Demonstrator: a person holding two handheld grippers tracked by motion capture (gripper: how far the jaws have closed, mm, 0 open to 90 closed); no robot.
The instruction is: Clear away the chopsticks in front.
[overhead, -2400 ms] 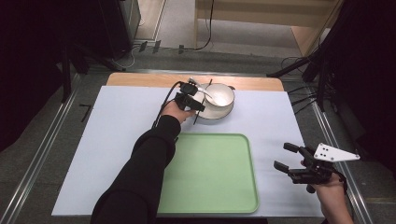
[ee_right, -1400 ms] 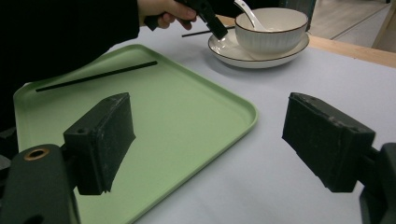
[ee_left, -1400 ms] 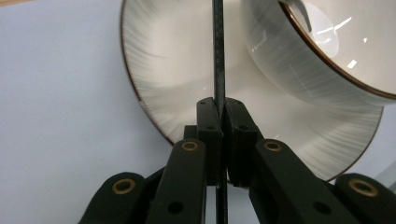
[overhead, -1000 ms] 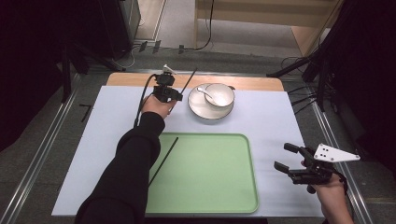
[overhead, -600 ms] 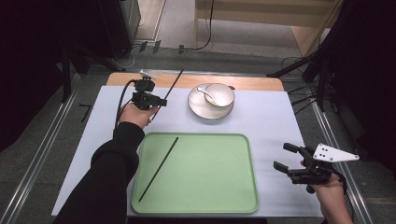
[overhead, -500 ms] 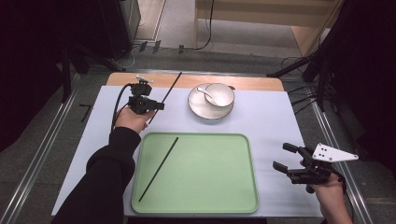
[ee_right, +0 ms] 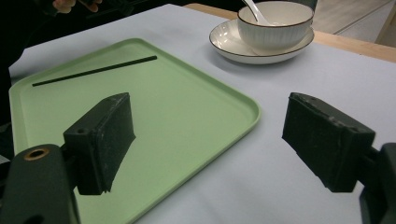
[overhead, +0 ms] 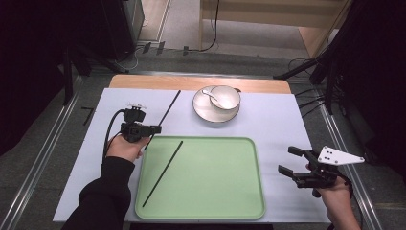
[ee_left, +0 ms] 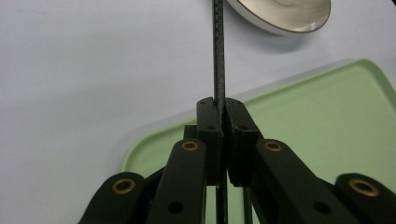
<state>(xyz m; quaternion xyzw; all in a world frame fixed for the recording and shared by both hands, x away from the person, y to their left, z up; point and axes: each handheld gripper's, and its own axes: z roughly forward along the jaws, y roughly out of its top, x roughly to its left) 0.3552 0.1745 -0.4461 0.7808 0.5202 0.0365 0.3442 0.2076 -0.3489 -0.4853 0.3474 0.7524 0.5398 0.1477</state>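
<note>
Grey floor, white tabletop, left tool clamping chopstick (right tool agape, empty)

Resting on the white-covered tabletop, toward its near edge: a rectangular green plastic tray. Lying in the tray's left half, slanting from near-left to far-middle: a thin black chopstick. Standing by the far edge, right of centre: a round white ceramic plate, carrying a white ribbed bowl with a white spoon in it. Hanging over the tray's far-left corner: the left gripper, clamping a second thin black chopstick pointing toward the far edge, left of the plate. Hovering near the right edge, just right of the tray: the right gripper.
</note>
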